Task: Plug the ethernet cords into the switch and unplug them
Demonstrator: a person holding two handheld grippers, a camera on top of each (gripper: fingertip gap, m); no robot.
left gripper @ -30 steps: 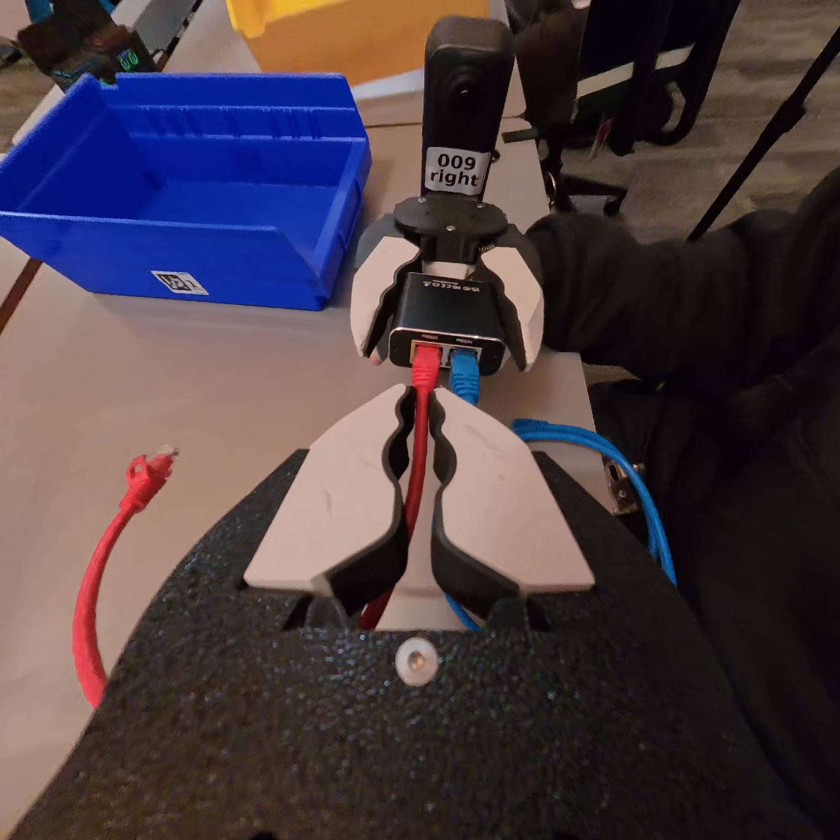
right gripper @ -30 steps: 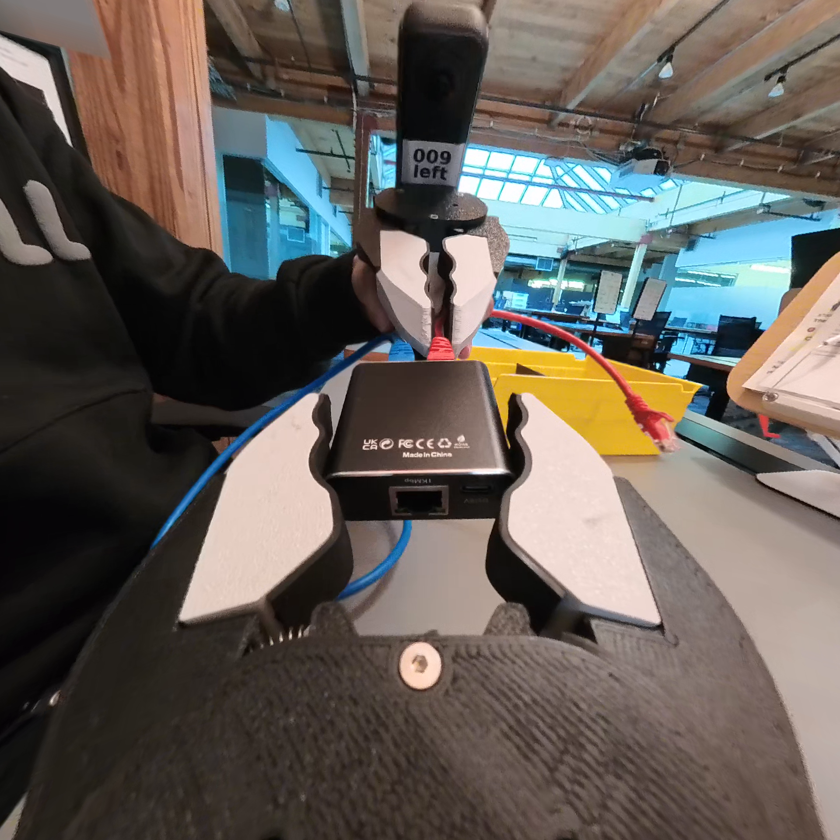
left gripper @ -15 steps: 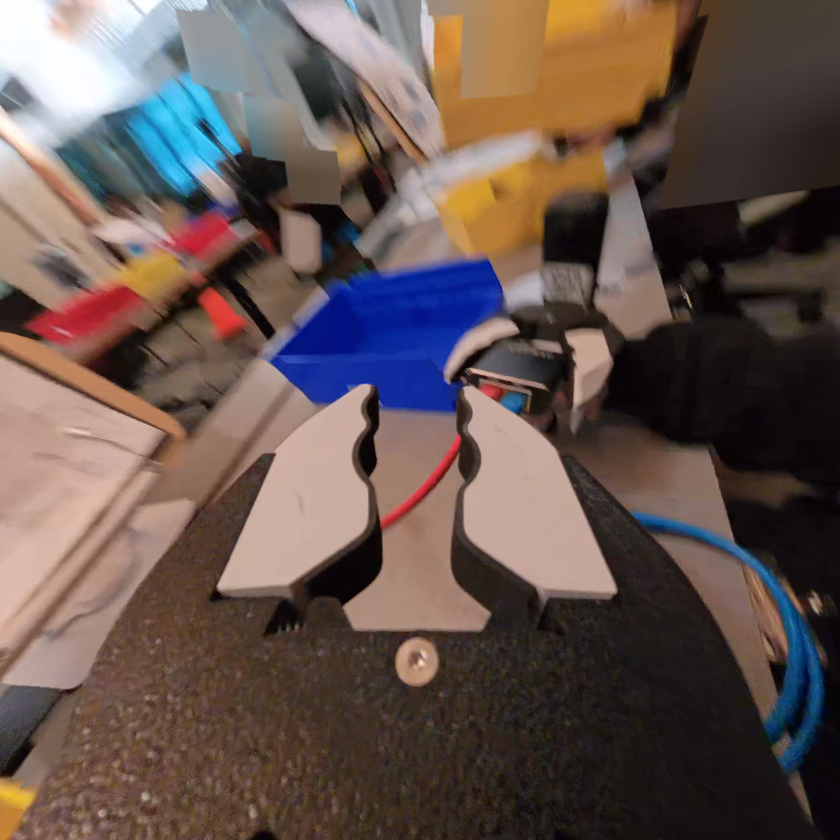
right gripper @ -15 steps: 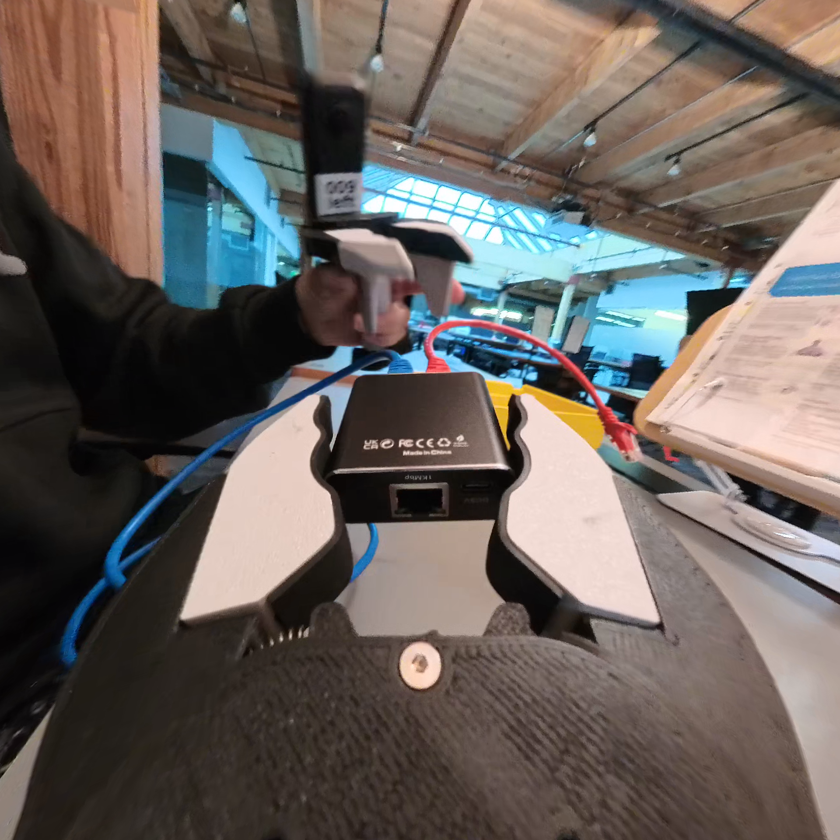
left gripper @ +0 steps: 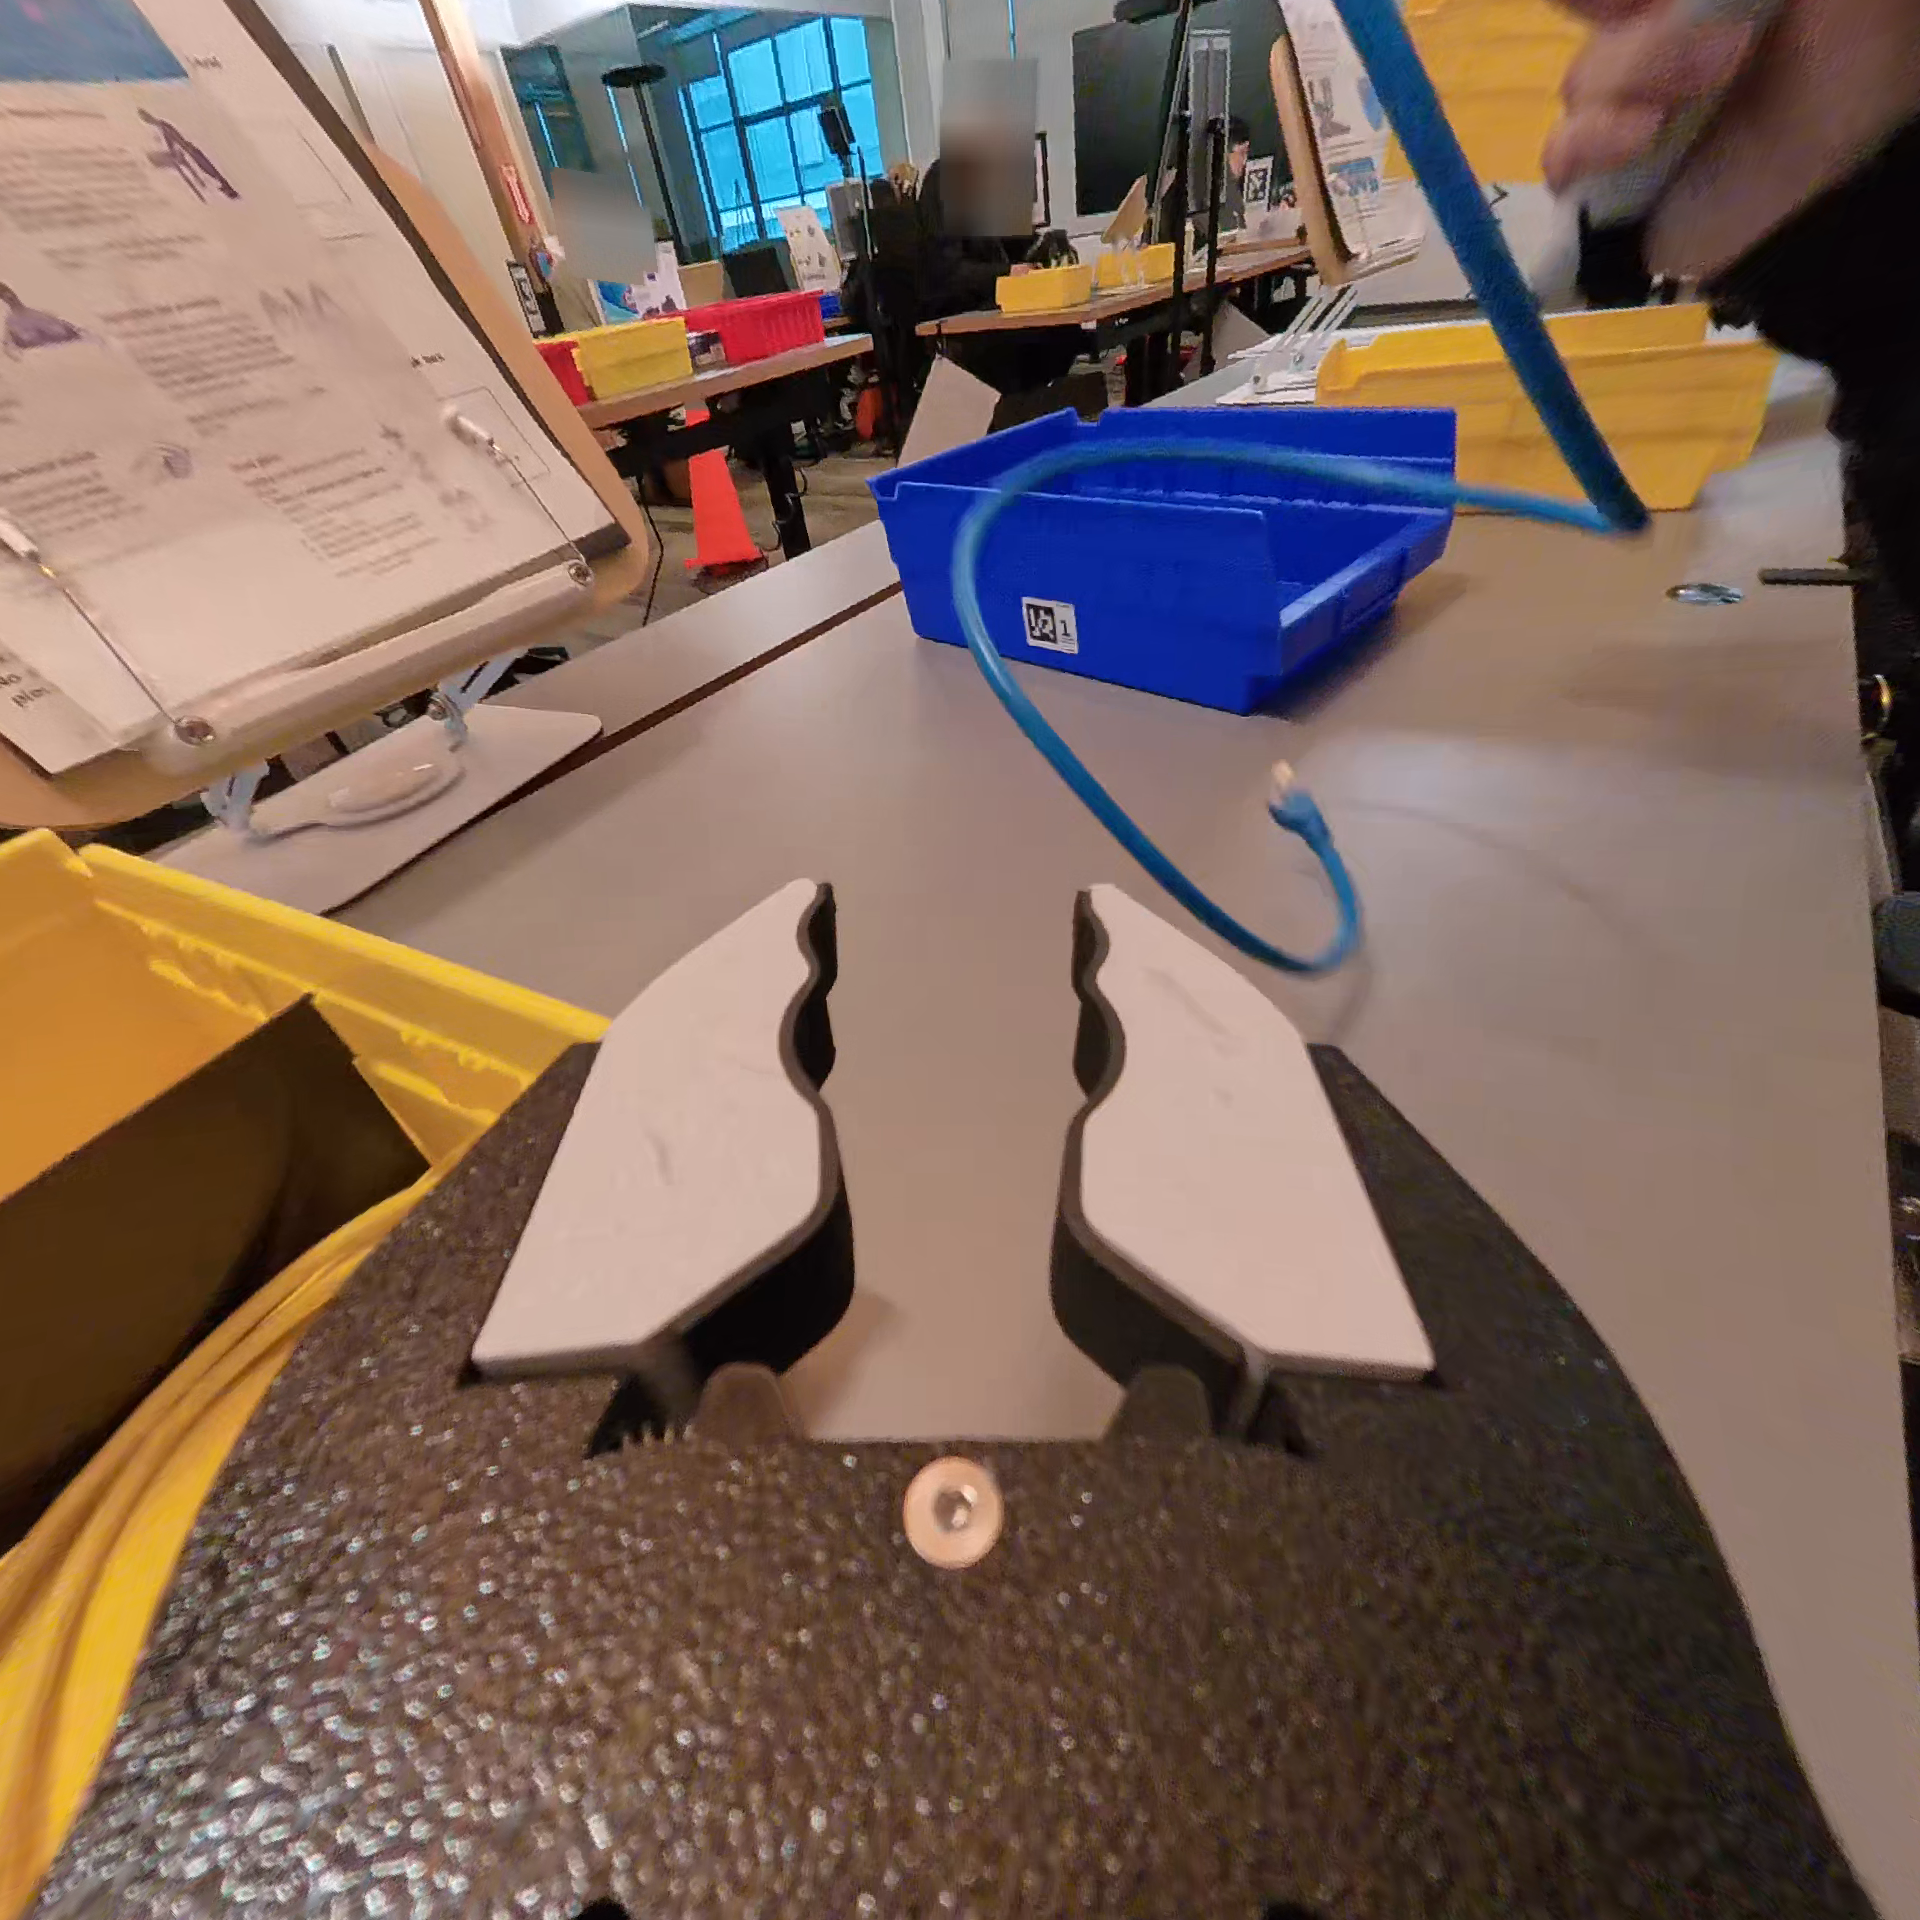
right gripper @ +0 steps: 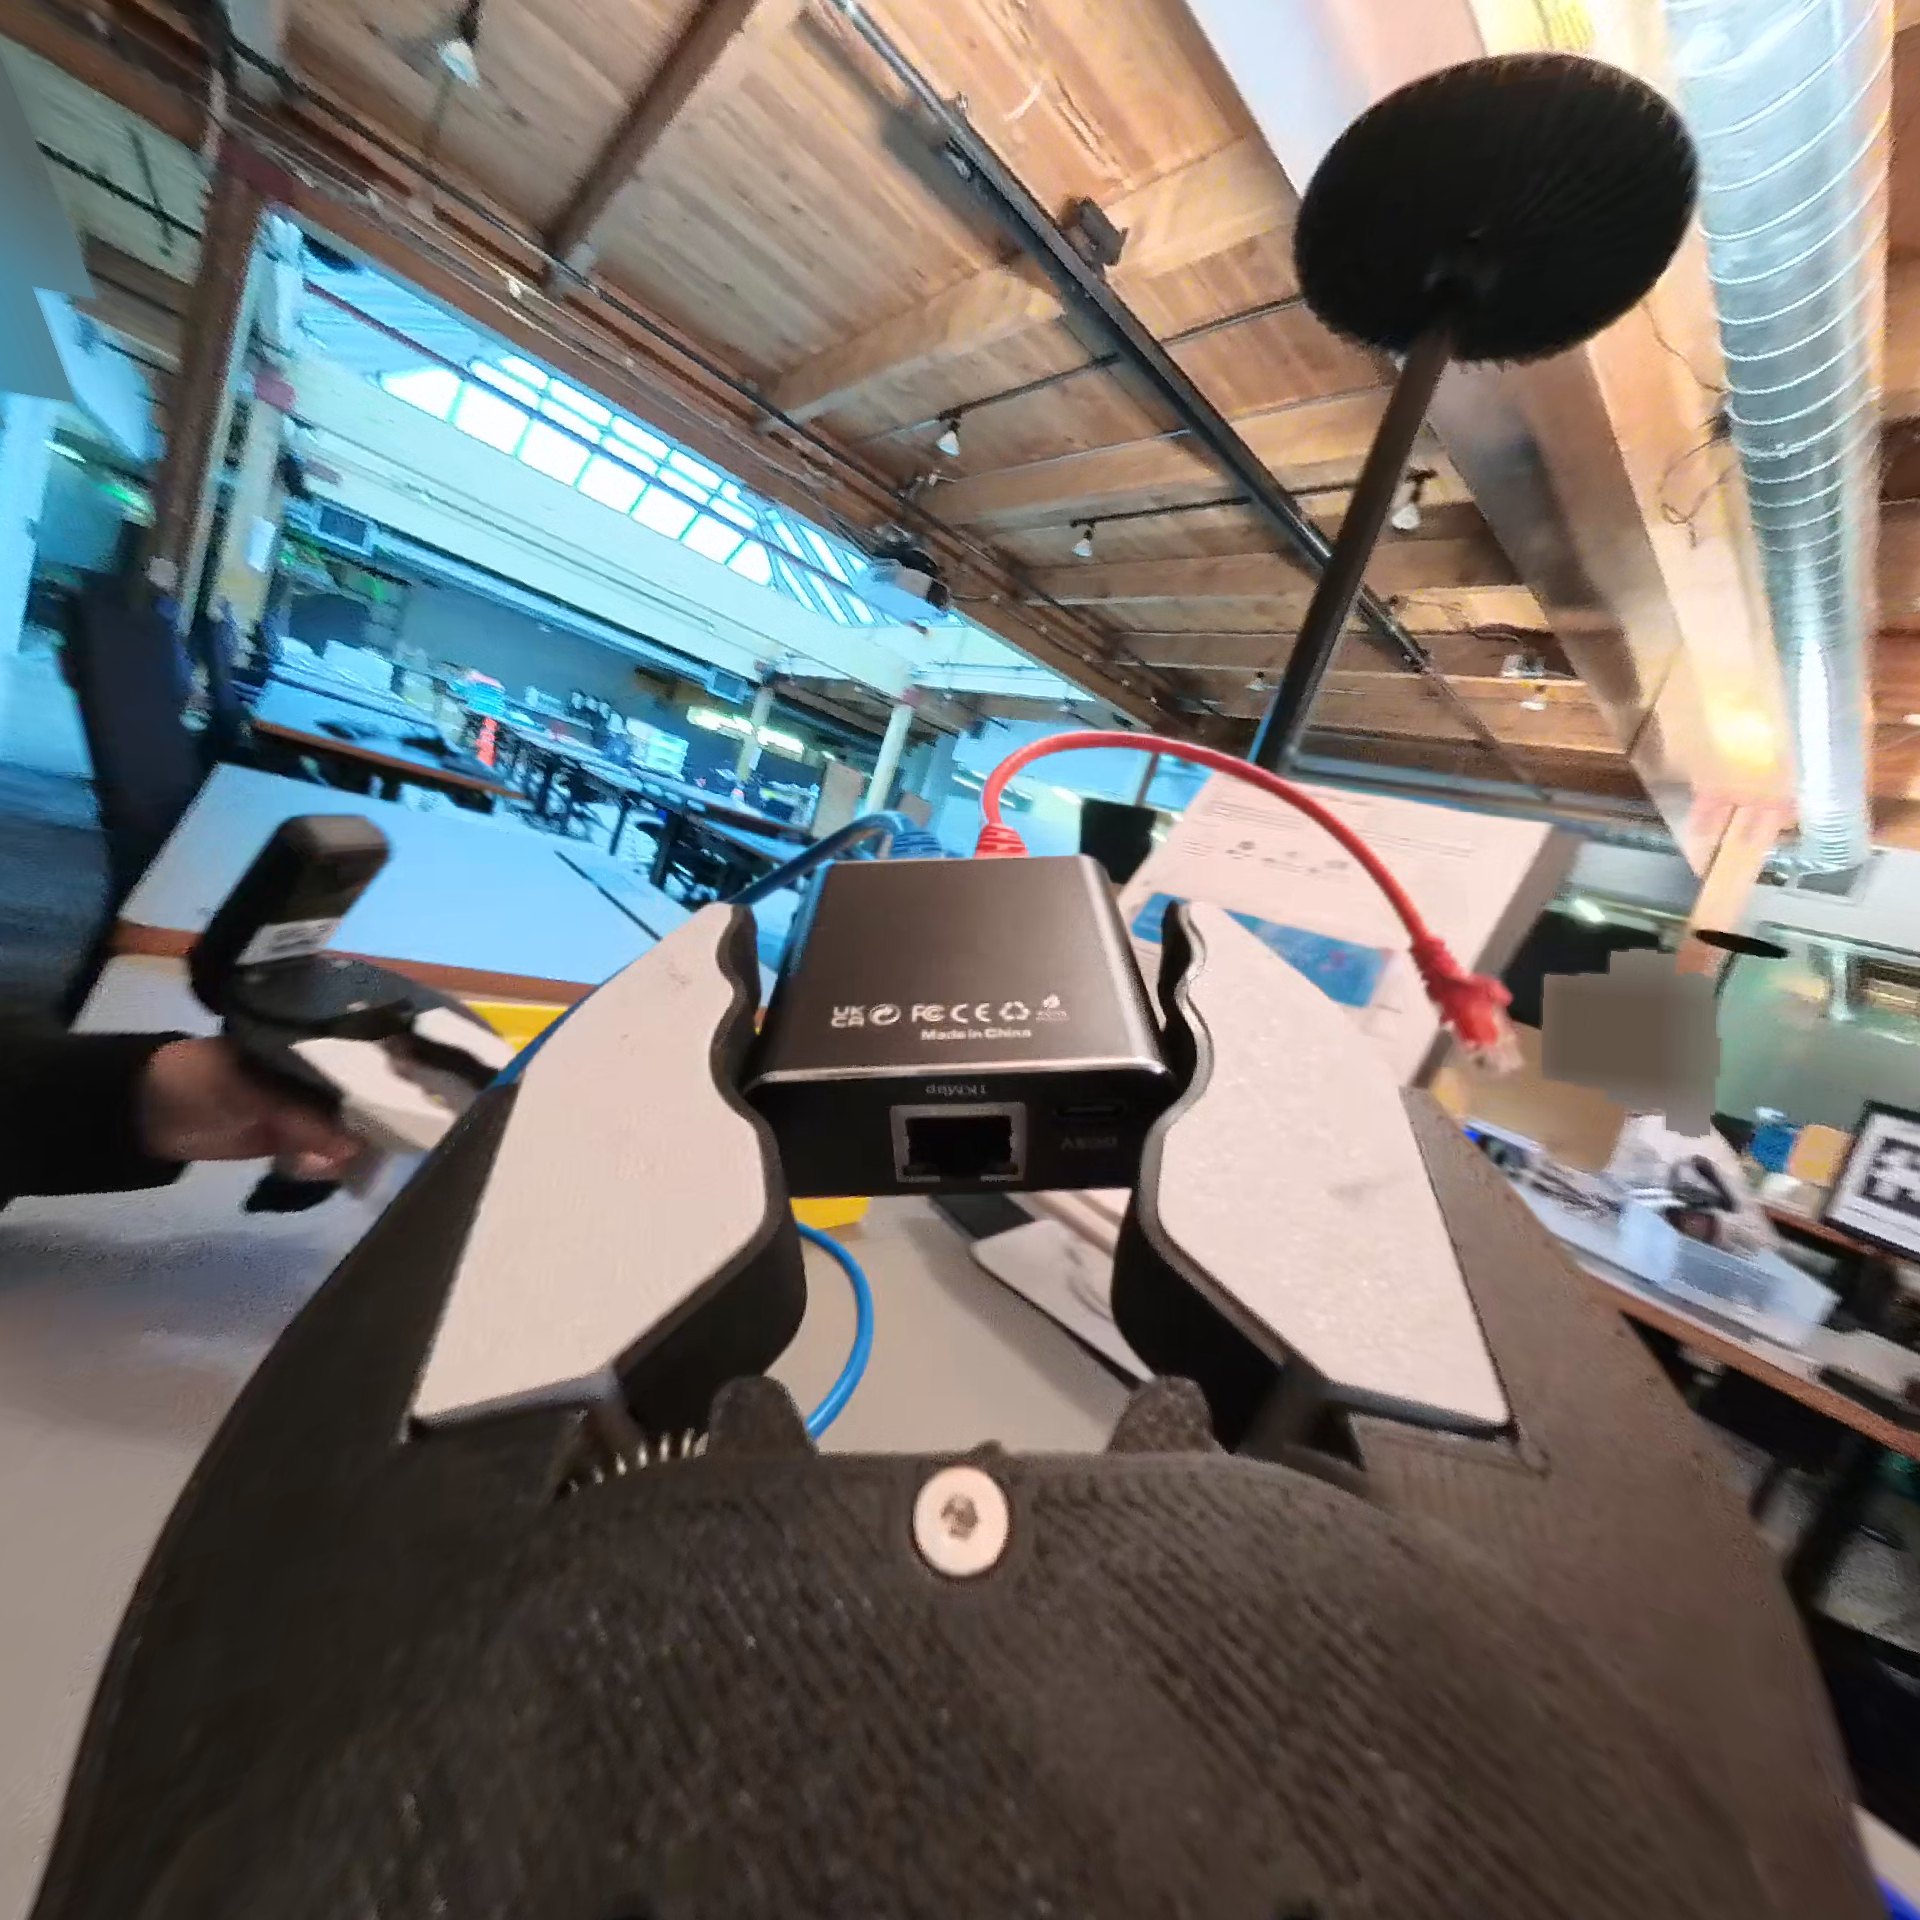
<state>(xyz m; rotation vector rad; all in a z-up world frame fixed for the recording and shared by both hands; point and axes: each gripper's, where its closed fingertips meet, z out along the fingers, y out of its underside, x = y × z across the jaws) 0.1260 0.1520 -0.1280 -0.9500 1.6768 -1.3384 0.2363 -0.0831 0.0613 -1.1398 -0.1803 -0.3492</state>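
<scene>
Switch (right gripper: pixel 961 1023) sits clamped in right tool (right gripper: pixel 961 935); left tool (left gripper: pixel 951 914) gapes wide, empty.

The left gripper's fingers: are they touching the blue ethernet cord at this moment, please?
Apart. In the left wrist view the left gripper is open and empty, and the blue ethernet cord curves past beyond its right fingertip.

Blue bin (left gripper: pixel 1164 561) sat on grey table (left gripper: pixel 1558 883), yellow bin (left gripper: pixel 1538 405) behind it, another yellow bin (left gripper: pixel 208 997) at near left, tilted document stand (left gripper: pixel 260 416) beside, orange cone (left gripper: pixel 717 509) beyond.
</scene>
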